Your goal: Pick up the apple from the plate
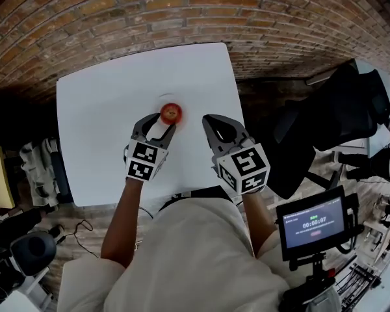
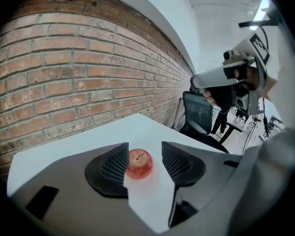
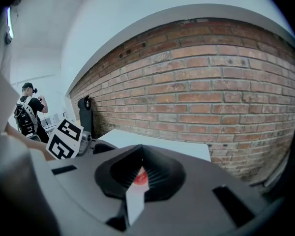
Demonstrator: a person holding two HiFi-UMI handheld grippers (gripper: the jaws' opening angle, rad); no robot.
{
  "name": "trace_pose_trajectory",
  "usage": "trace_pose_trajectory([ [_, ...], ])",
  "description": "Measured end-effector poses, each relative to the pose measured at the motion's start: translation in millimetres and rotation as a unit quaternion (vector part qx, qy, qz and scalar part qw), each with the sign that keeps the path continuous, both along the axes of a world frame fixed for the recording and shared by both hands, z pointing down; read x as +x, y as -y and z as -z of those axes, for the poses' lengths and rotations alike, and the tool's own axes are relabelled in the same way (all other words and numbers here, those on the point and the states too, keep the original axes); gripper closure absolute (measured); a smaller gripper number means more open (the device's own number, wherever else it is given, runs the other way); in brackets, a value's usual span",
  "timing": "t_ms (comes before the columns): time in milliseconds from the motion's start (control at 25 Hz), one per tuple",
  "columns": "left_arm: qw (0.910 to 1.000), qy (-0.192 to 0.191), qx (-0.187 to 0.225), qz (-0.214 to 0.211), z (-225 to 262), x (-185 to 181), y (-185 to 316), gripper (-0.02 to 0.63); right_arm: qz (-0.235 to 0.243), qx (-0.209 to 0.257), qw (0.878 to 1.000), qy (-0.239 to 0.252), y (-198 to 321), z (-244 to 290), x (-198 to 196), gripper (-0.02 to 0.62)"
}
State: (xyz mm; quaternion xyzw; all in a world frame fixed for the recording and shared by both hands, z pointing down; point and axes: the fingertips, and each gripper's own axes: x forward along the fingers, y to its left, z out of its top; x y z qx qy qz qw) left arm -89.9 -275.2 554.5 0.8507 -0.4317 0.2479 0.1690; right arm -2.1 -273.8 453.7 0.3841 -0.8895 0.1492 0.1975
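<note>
Apple [image 1: 171, 113], red with a short stem, stands upright just above the centre of the head view, on the white worktop [image 1: 91, 122]. Whether a plate lies under it cannot be made out against the white surface.

Left gripper [image 1: 161, 123] sits just below and left of the apple, its jaws released and spread. In the left gripper view the apple [image 2: 139, 163] shows in the gap between the two ribbed pads [image 2: 114, 165], close to the left one, with neither pad pressing on it.

Right gripper [image 1: 207, 119] lies to the right of the apple and apart from it. Its jaws are clenched with nothing grasped. In the right gripper view only a narrow slit remains between them, and a sliver of the apple [image 3: 140, 177] shows through it.

Brick wall [image 1: 182, 12] fills the upper part of the head view, behind the worktop.
</note>
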Motion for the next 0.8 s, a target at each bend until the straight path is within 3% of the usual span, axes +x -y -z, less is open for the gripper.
trace_pose_trajectory([
  [440, 0.9991, 0.007, -0.041, -0.002, -34.1, 0.0, 9.3, 0.376, -0.002, -0.03, 1.0, 0.005, 9.1, -19.7, -0.8, 0.592],
  [800, 0.9979, 0.018, -0.061, -0.007, -57.4, 5.8, 19.0, 0.29, -0.007, -0.047, 0.999, -0.007, 12.2, -33.2, 6.7, 0.592],
])
